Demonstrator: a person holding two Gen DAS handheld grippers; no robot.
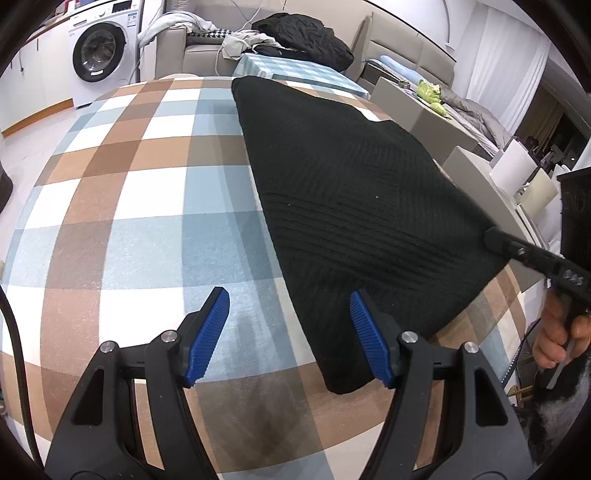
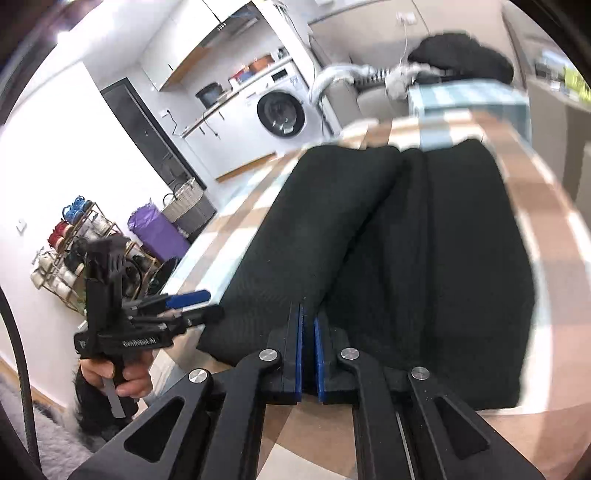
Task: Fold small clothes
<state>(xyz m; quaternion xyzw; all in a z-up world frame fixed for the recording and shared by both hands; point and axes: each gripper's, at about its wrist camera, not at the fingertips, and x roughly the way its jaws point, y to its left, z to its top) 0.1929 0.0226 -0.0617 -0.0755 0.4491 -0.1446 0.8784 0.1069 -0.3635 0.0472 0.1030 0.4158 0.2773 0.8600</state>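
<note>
A black knit garment [image 1: 351, 206] lies folded on the checked table [image 1: 129, 221]. My left gripper [image 1: 290, 306] is open and empty; its right finger [image 1: 365, 332] sits over the garment's near left corner. My right gripper [image 1: 491, 236] shows at the garment's right edge. In the right wrist view the right gripper [image 2: 308, 314] is shut on the near edge of the black garment [image 2: 424, 258], which has a fold down its middle. The left gripper [image 2: 192, 306] shows open at the left, held in a hand.
A washing machine [image 1: 99, 51] stands at the back left. A sofa [image 1: 207, 44] with a black pile of clothes [image 1: 306, 35] is behind a second checked table [image 1: 295, 70]. Grey cabinets [image 1: 424, 110] stand to the right. A purple bag [image 2: 159, 232] and a rack [image 2: 70, 251] stand on the floor.
</note>
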